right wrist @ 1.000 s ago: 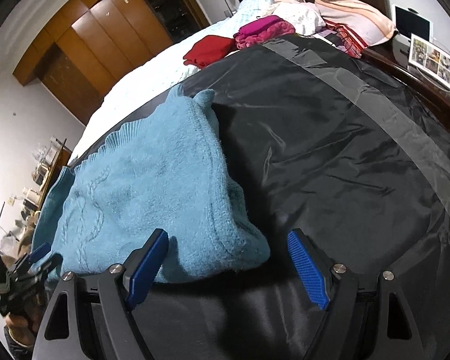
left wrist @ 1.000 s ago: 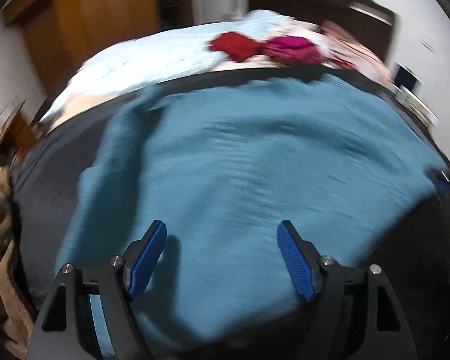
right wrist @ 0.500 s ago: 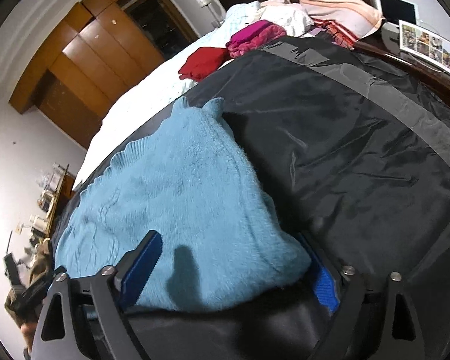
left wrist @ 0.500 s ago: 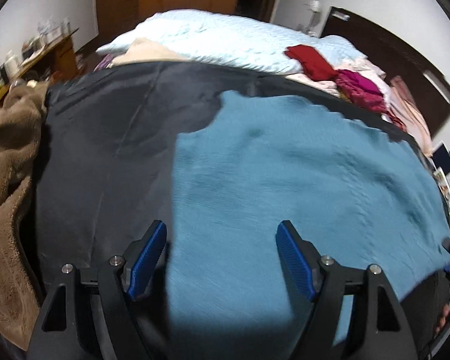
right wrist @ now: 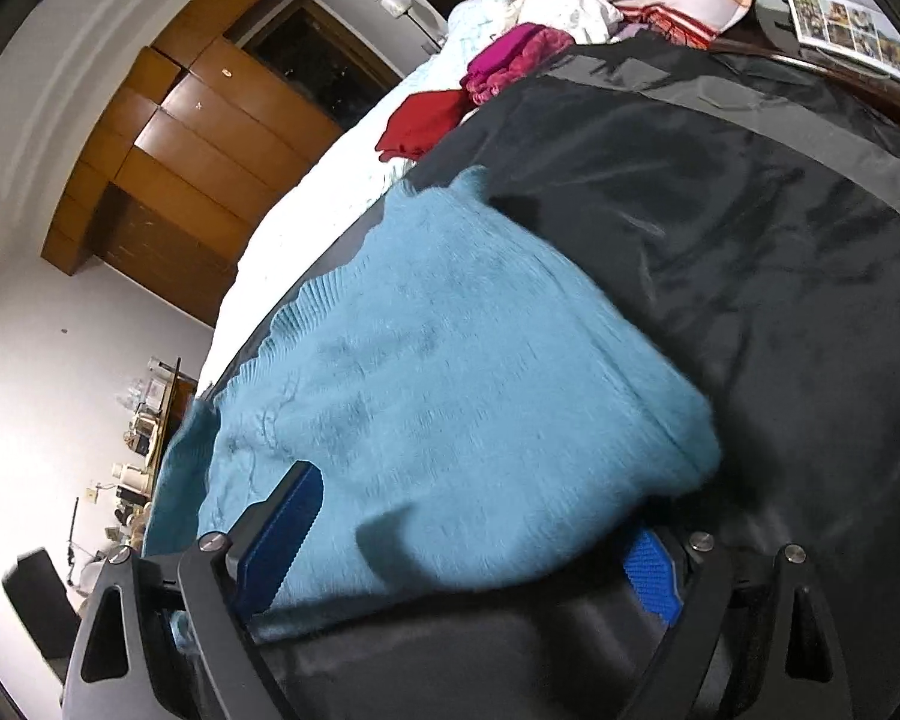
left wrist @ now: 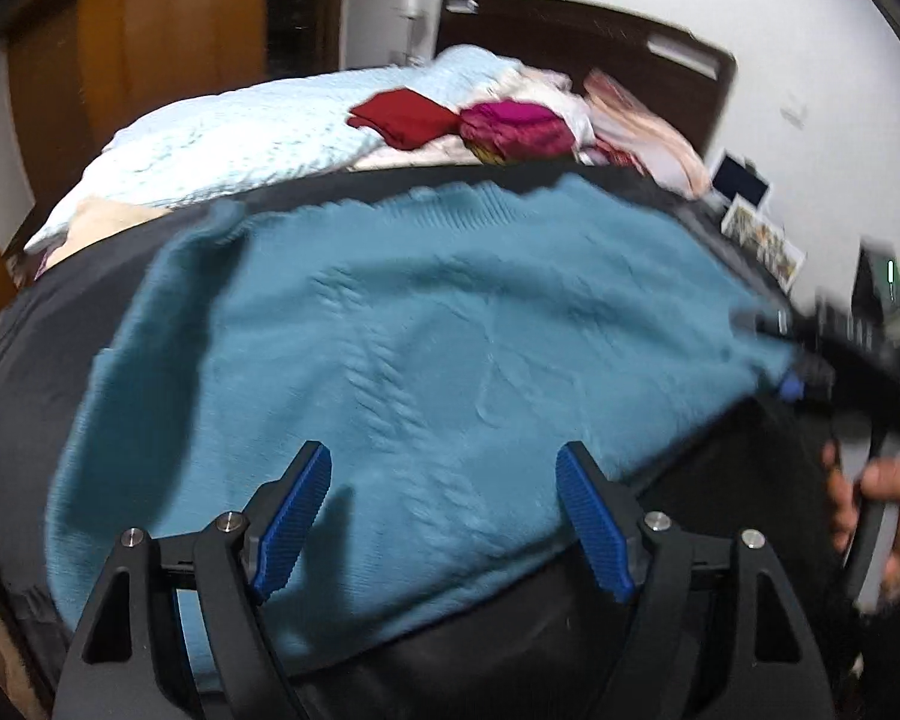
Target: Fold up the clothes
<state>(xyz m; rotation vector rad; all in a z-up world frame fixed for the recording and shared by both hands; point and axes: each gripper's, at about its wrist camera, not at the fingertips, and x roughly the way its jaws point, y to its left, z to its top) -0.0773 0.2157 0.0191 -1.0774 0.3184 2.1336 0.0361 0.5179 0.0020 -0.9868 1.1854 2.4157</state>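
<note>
A teal knit sweater (left wrist: 426, 348) lies folded on a black sheet (left wrist: 24, 360) spread over the bed. My left gripper (left wrist: 444, 516) is open and hovers over the sweater's near edge, holding nothing. My right gripper (right wrist: 474, 540) is open, tilted, with the sweater's (right wrist: 450, 384) near corner lying between its blue pads; one pad (right wrist: 654, 570) sits partly under the cloth. The right gripper also shows in the left wrist view (left wrist: 810, 384) at the sweater's right corner, held by a hand.
A red garment (left wrist: 402, 117) and a magenta garment (left wrist: 516, 129) lie folded near the pillows. A pale blue blanket (left wrist: 228, 144) covers the far bed. A wooden wardrobe (right wrist: 192, 144) stands behind. Photos (right wrist: 846, 30) lie at the bedside on the right.
The left gripper swung left over the black sheet, then back over the sweater. The right gripper moved forward and tilted, so the sweater's corner now lies between its pads.
</note>
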